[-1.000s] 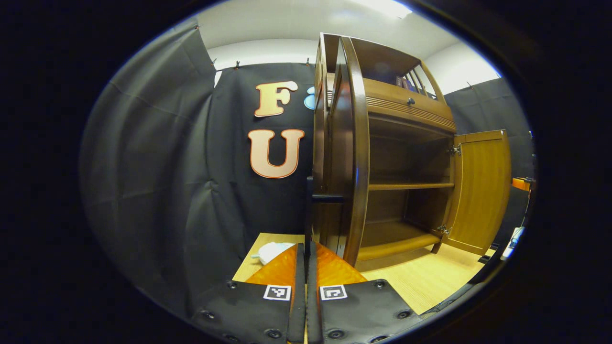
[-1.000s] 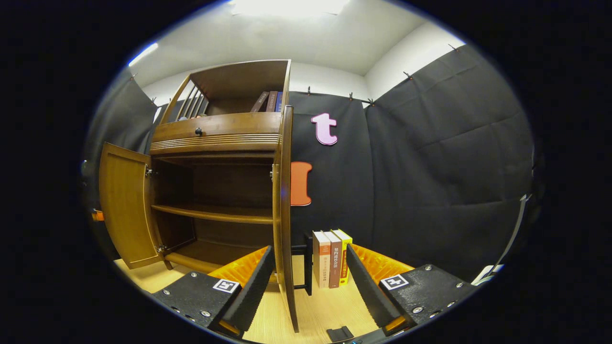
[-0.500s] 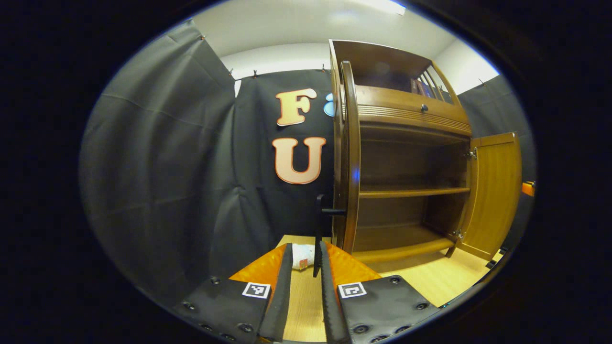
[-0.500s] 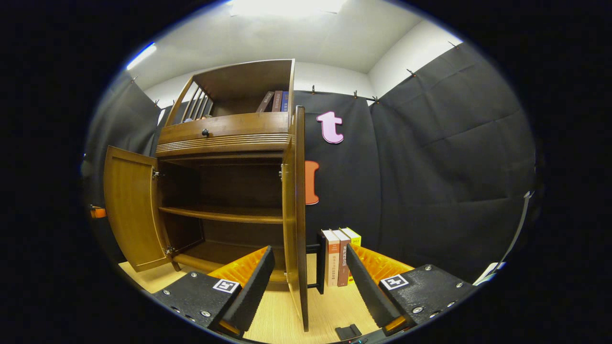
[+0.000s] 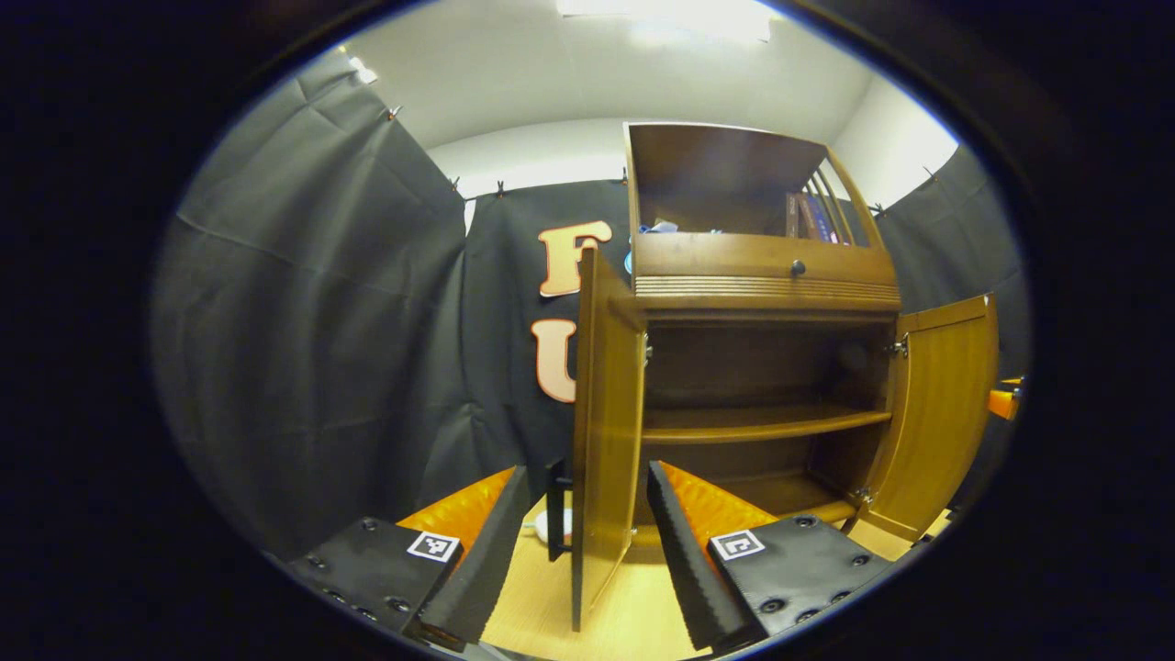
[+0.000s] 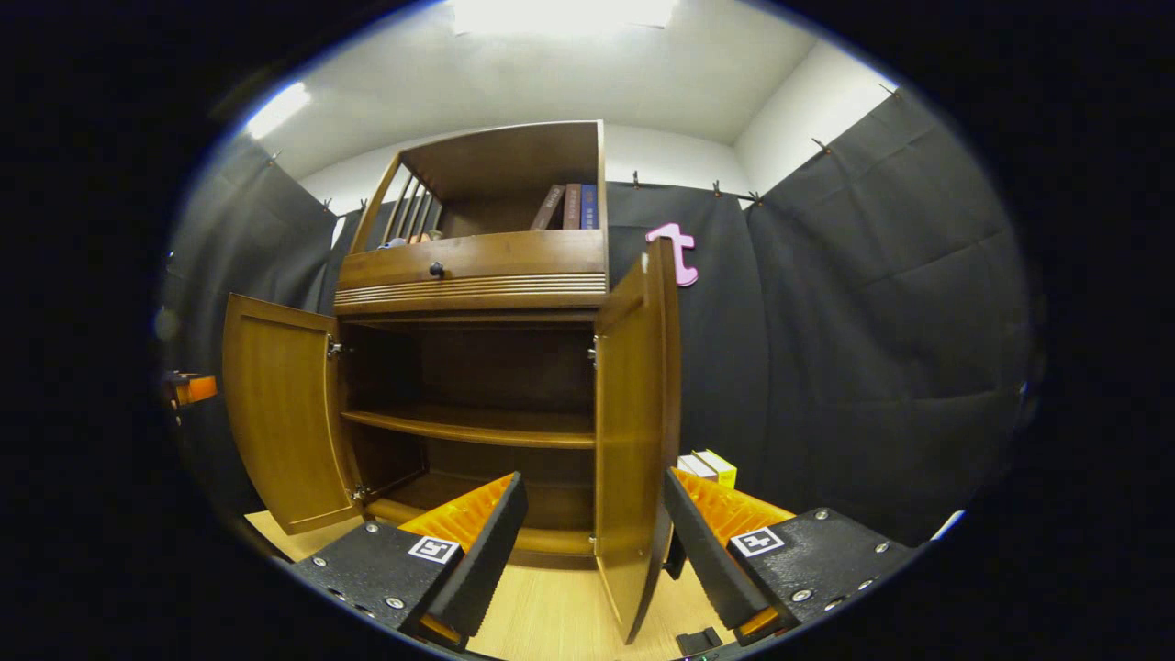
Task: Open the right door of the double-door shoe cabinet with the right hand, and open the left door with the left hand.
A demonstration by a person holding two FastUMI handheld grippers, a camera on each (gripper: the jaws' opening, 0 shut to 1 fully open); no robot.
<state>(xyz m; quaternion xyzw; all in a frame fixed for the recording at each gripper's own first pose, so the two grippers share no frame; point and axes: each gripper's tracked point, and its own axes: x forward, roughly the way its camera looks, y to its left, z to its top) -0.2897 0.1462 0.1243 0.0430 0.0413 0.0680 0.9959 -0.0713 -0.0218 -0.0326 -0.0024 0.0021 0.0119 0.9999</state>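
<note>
While both brown wooden doors of the shoe cabinet (image 5: 762, 275) stand swung out, my left gripper (image 5: 580, 542) spread wide around the left door (image 5: 606, 431), my right gripper (image 6: 592, 537) gaping about the right door (image 6: 633, 431), neither touching.

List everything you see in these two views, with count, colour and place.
Cabinet: one, brown wood, against the cloth wall.
Left door: one, brown, swung open, between the left gripper's fingers.
Right door: one, brown, swung open, between the right gripper's fingers.
Shelf: one, brown, inside the cabinet, bare.
Knob: one, dark, on the drawer front.
Upper books: a few, dark, in the top compartment.
Floor books: a few, yellow and white tops, behind the right door.
White thing: one, on the floor behind the left door.
Left gripper: one, open.
Right gripper: one, open.
</note>
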